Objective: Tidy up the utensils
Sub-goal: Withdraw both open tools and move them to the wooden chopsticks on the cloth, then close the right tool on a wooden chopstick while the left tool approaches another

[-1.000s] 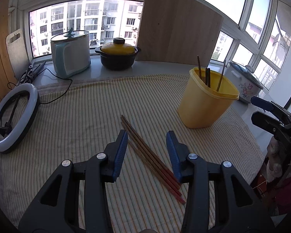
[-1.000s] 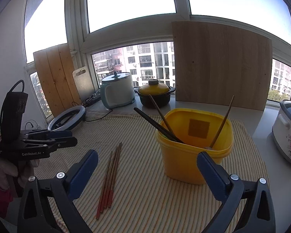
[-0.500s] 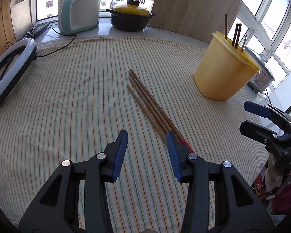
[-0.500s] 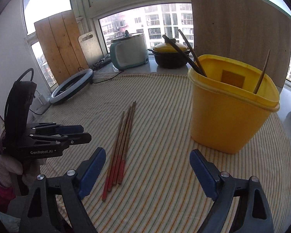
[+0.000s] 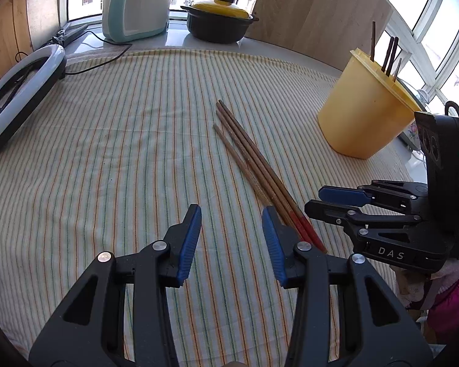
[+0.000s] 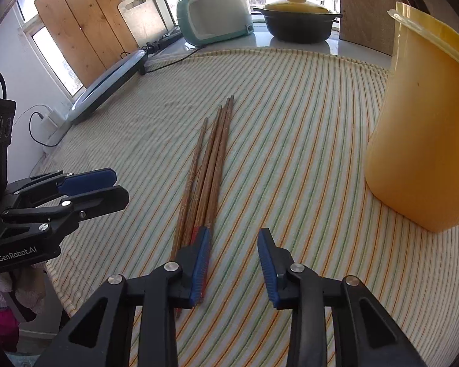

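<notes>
Four chopsticks (image 5: 257,165) lie side by side on the striped cloth (image 5: 122,153) covering the surface, red ends toward the person. The left gripper (image 5: 232,238) hangs released above the cloth, its right finger just over those red ends. The right gripper (image 6: 233,260) is released too, its left finger over the same ends. The yellow tub (image 5: 364,113), holding more chopsticks, stands near on the right.

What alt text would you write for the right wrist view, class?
The open right gripper hovers low over the red ends of four wooden chopsticks lying on a striped tablecloth. A yellow container stands right; the left gripper waits left.
</notes>
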Tool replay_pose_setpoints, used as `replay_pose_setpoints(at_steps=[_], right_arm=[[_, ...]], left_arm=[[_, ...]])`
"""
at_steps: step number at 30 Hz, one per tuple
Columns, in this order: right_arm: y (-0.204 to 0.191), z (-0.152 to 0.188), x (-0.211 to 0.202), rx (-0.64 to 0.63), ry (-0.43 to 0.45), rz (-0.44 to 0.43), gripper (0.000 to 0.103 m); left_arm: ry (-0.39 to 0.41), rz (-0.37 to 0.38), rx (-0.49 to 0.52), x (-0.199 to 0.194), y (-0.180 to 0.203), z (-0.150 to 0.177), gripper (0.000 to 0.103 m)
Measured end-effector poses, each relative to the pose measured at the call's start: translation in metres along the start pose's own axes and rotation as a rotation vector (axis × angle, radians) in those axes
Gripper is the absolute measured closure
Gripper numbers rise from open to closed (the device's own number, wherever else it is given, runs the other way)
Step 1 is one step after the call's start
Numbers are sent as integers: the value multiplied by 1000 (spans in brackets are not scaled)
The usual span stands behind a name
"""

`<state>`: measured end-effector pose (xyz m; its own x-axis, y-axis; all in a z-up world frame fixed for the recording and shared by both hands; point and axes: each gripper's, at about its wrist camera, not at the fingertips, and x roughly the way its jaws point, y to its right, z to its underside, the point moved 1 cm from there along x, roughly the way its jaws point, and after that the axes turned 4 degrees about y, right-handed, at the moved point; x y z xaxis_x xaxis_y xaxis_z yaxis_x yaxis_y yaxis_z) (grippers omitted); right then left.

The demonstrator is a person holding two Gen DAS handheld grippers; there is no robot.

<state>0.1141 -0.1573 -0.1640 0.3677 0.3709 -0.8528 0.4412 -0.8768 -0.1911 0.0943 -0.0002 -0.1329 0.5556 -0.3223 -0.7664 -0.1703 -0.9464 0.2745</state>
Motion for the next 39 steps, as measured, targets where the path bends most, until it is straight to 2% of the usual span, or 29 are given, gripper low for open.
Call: replay_pose_setpoints(at_steps=[10, 18, 20, 22, 24, 30, 34, 39], right_arm=[[-9, -10, 10, -26, -36, 1, 82], [-9, -15, 13, -37, -62, 33, 83], [-10, -15, 15, -44, -63, 42, 84], [-9, -14, 15, -38, -60, 55, 91], [-4, -14, 14, -11, -59, 56, 97], [8, -7, 6, 43, -54, 54, 98], [11, 0, 2, 54, -50, 45, 98], [13, 5, -1, 62, -42, 28, 98]], left_arm=[[2, 3, -9, 1, -1, -1, 61], [-8, 5, -13, 4, 0, -1, 61], [-19, 12, -24, 9, 0, -2, 61], [-30, 28, -46, 13, 0, -4, 62], [-41, 43, -73, 18, 0, -8, 69], [-95, 62, -132, 40, -2, -23, 69], [-116, 21, -141, 51, -4, -29, 69], [-123, -52, -72, 57, 4, -32, 71]])
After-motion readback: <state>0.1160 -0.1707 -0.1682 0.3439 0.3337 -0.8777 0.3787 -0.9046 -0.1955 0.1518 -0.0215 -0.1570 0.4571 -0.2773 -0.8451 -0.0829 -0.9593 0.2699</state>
